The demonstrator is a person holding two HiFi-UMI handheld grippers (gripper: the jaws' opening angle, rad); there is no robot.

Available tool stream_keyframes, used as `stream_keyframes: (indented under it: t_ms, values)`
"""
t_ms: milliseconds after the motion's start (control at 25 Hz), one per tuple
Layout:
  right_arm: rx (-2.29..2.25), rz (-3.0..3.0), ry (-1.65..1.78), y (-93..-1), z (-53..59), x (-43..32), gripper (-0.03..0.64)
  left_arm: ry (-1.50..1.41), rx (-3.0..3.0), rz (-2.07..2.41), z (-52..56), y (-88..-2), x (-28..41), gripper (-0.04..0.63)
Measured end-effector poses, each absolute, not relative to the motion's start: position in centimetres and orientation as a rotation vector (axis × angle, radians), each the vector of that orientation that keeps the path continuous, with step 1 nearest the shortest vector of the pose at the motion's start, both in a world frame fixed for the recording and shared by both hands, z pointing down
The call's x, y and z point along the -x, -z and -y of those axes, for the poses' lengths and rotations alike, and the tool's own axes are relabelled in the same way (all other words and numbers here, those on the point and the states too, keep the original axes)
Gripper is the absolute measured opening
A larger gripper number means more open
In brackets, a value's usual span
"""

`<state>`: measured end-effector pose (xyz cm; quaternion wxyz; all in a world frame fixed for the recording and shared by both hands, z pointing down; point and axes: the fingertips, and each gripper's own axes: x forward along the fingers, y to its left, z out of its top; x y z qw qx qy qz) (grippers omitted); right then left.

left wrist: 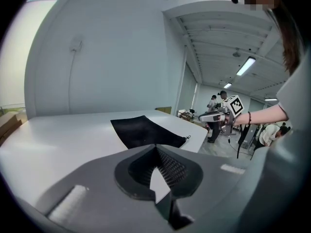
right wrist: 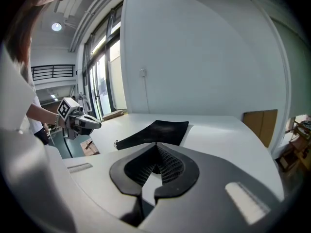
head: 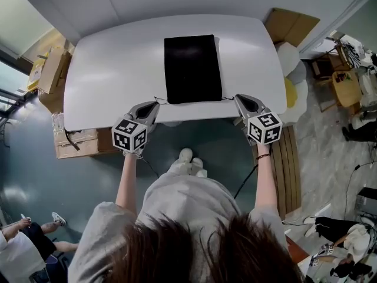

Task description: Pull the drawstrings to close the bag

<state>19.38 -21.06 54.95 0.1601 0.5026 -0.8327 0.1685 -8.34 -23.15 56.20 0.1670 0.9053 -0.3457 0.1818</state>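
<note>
Reading this as the reach-in step, with no grasp made yet. On the white table [head: 112,75] the black bag [head: 192,68] lies flat, its mouth end at the near edge, toward the person. Thin cords stick out sideways from the two near corners: the left drawstring [head: 159,99] and the right drawstring [head: 228,98]. At the table's near edge the left gripper [head: 155,104] hovers just beside the left cord's end, and the right gripper [head: 238,99] mirrors it at the right cord's end. Can't tell from the head view whether either tip touches its cord. Both gripper views show the jaws pressed together with nothing between them, only bare table through the gap behind the tips. In the left gripper view the bag [left wrist: 143,131] sits ahead and to the right; in the right gripper view it [right wrist: 158,131] sits ahead and to the left. Next move, as I judge it: spread each pair of jaws, lower them around the cord on their own side, pinch, then draw the hands apart so the mouth cinches. The cords are thin and flat on the table, so the pinch must be low and exact or the jaws close on nothing.
</note>
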Motion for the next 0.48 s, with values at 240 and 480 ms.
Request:
stream_keyframes:
  t_ms: [240, 480]
  values:
    - [-1.384, 2.294, -0.543, -57.5, 21.6, -19.6, 0.015, -0.573, -2.551, 0.914, 24.2, -58.7, 8.1, -0.012]
    - [-1.31, 2.246, -0.523, -59.6, 22.4, -19.4, 0.017, -0.654, -2.549, 0.844, 24.9, -61.0, 8.0, -0.012]
